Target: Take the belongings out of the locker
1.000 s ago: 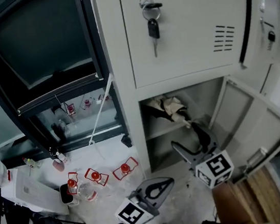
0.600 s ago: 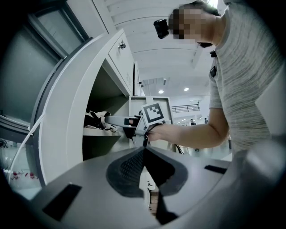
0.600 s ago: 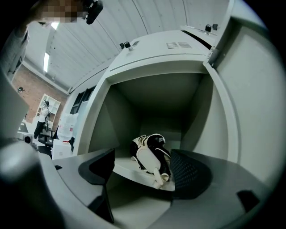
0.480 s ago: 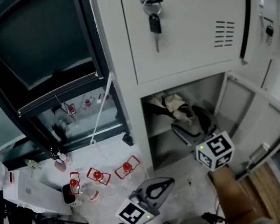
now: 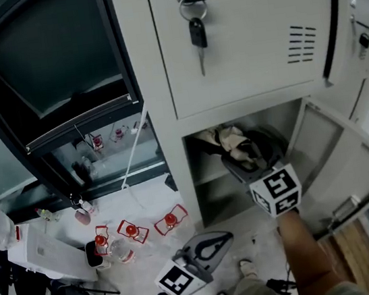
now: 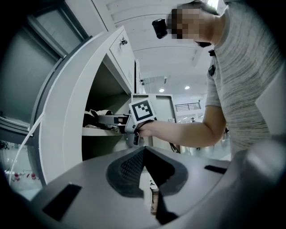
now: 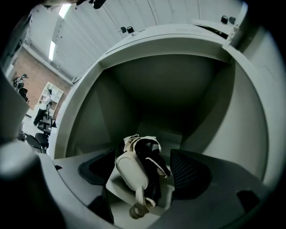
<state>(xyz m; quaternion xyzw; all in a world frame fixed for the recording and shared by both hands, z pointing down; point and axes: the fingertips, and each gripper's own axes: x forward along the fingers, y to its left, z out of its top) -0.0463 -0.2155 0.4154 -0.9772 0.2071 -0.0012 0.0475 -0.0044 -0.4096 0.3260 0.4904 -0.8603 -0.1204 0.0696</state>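
Observation:
A folded cream and black umbrella [image 5: 227, 137] lies on the shelf of the open lower locker compartment [image 5: 205, 172]. My right gripper [image 5: 250, 153] reaches level into that compartment. In the right gripper view its jaws [image 7: 142, 154] stand wide, having just opened a little further. The umbrella [image 7: 134, 167], with its cream handle and strap, lies between them, and the pads do not press on it. My left gripper [image 5: 225, 236] hangs low in front of the locker, shut and empty [image 6: 144, 154]. The left gripper view shows the right gripper [image 6: 111, 120] at the shelf.
The lower locker door [image 5: 350, 161] hangs open at the right. A key [image 5: 195, 31] sits in the closed upper door. Left of the locker stands a black-framed glass cabinet [image 5: 58, 72]. Red-capped bottles [image 5: 131, 231] lie on the floor.
My right gripper has moved forward and slightly up into the compartment, so its jaws now flank the umbrella. The left gripper has stayed put.

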